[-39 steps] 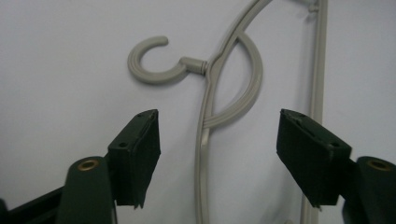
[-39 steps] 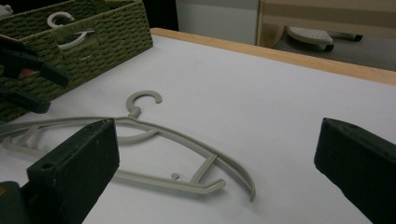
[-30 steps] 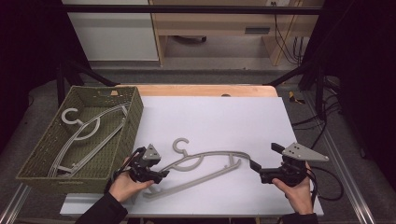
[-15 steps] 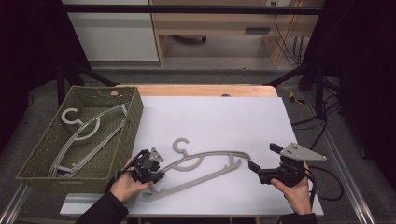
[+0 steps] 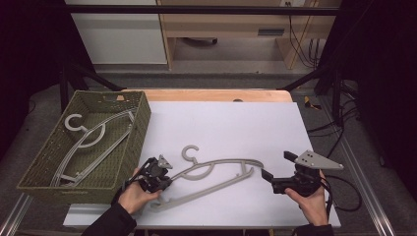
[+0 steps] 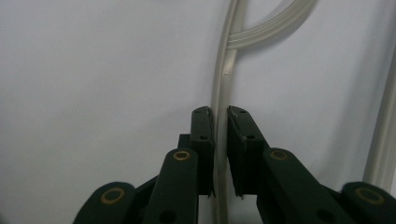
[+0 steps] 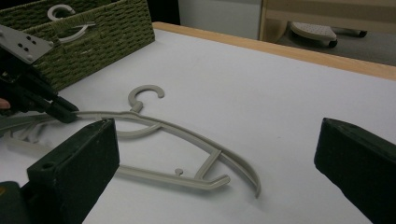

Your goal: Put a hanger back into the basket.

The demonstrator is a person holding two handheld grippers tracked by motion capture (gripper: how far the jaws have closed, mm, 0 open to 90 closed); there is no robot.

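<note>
Evidently the light, stiff, slick pale-grey plastic coat hanger (image 5: 216,173) suits its thin-arm grip, left hand-held gripper (image 5: 158,173) freshly clamped there, right hand-held gripper (image 5: 268,175) gaping wide

My high view looks down over the table (image 5: 221,123); both gripper views sit close at hanger (image 5: 216,169) level, sharing it beside the basket (image 5: 133,142).

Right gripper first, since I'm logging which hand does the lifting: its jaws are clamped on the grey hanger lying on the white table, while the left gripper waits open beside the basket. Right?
Not quite: the sides are swapped. The left gripper is clamped on the hanger, as the left gripper view shows; its jaws have just been closing on that arm. The right gripper stands open, short of the hanger's far end, in the right gripper view.
</note>
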